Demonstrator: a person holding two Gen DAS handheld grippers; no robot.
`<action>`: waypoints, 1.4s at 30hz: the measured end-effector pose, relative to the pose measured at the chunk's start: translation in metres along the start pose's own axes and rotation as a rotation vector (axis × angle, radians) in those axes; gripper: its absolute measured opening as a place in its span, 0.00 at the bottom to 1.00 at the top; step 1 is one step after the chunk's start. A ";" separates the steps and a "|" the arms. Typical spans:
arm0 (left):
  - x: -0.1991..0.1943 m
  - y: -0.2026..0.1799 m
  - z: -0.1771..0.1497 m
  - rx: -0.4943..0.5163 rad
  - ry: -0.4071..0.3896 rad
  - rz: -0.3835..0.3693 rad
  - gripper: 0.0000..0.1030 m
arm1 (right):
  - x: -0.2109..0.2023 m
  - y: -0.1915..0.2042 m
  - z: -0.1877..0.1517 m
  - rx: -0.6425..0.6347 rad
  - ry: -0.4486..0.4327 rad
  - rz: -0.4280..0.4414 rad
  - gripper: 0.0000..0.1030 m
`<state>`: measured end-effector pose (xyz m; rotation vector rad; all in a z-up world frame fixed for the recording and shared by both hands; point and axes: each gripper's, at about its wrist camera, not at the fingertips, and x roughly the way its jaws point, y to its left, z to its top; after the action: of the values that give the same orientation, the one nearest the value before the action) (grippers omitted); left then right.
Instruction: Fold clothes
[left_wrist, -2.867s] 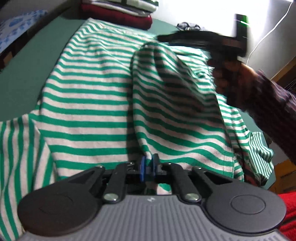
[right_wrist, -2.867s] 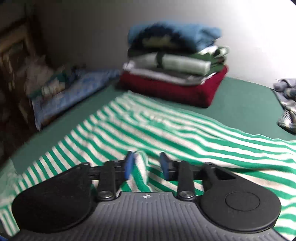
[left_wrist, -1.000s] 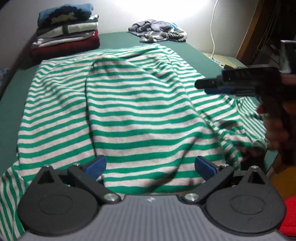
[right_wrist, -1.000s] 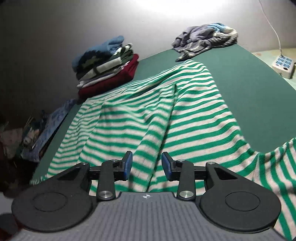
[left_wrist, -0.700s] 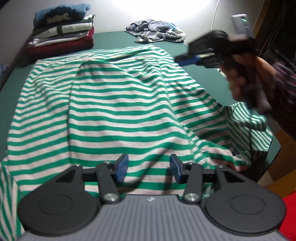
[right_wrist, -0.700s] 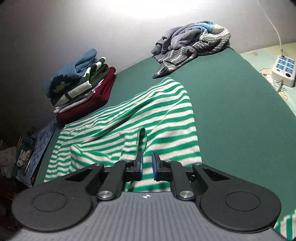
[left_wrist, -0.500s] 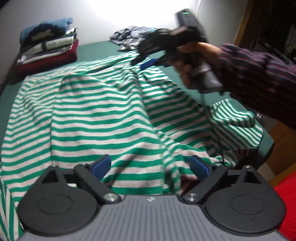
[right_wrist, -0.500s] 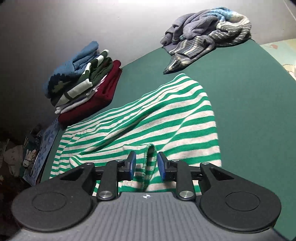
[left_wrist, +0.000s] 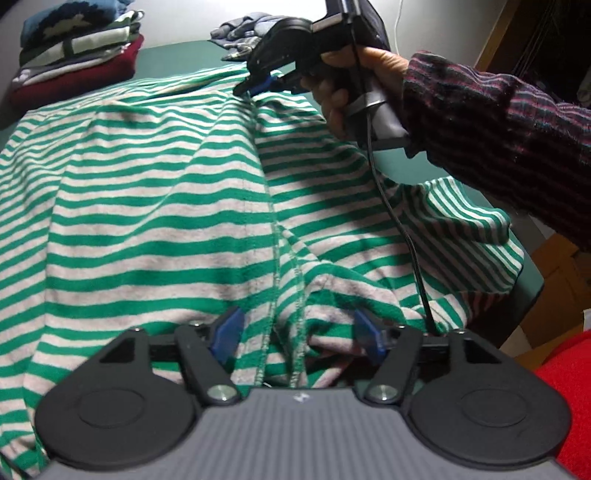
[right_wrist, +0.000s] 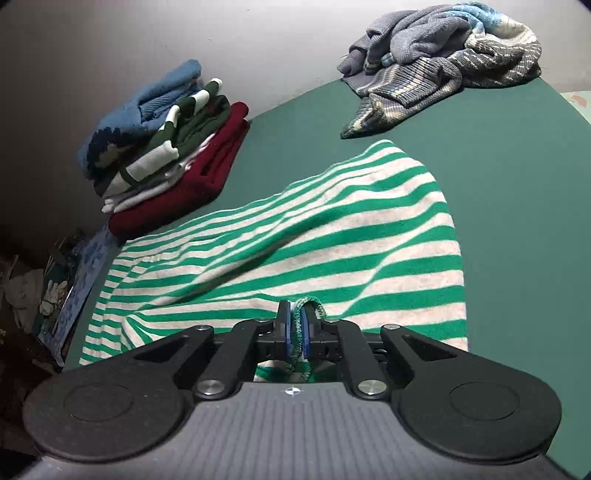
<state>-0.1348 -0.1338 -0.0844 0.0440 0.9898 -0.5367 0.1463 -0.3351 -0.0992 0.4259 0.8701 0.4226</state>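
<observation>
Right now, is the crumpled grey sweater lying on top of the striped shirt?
No, the grey sweater lies apart on the green surface, beyond the striped shirt.

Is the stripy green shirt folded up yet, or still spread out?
Still spread out. The striped shirt lies rumpled across the green table, unlike the neat folded pile.

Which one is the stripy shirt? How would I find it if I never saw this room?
Look for the big dark green table. One neat pile of folded clothes sits in a far corner and a crumpled grey-blue sweater lies in the other. The stripy shirt is spread out across the middle, and it is the only thing with bright green and pale stripes.
</observation>
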 end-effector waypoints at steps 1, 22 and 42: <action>-0.002 -0.001 0.001 0.007 0.004 0.004 0.67 | -0.009 -0.002 -0.001 0.010 -0.022 0.014 0.22; -0.045 0.021 -0.016 -0.119 0.052 -0.047 0.89 | -0.077 0.046 -0.087 -0.174 0.129 0.293 0.22; -0.029 0.011 -0.009 0.000 0.077 -0.011 0.75 | -0.133 0.048 -0.176 -0.402 0.452 0.421 0.45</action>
<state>-0.1494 -0.1099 -0.0680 0.0599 1.0660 -0.5490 -0.0794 -0.3313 -0.0908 0.1347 1.1009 1.0916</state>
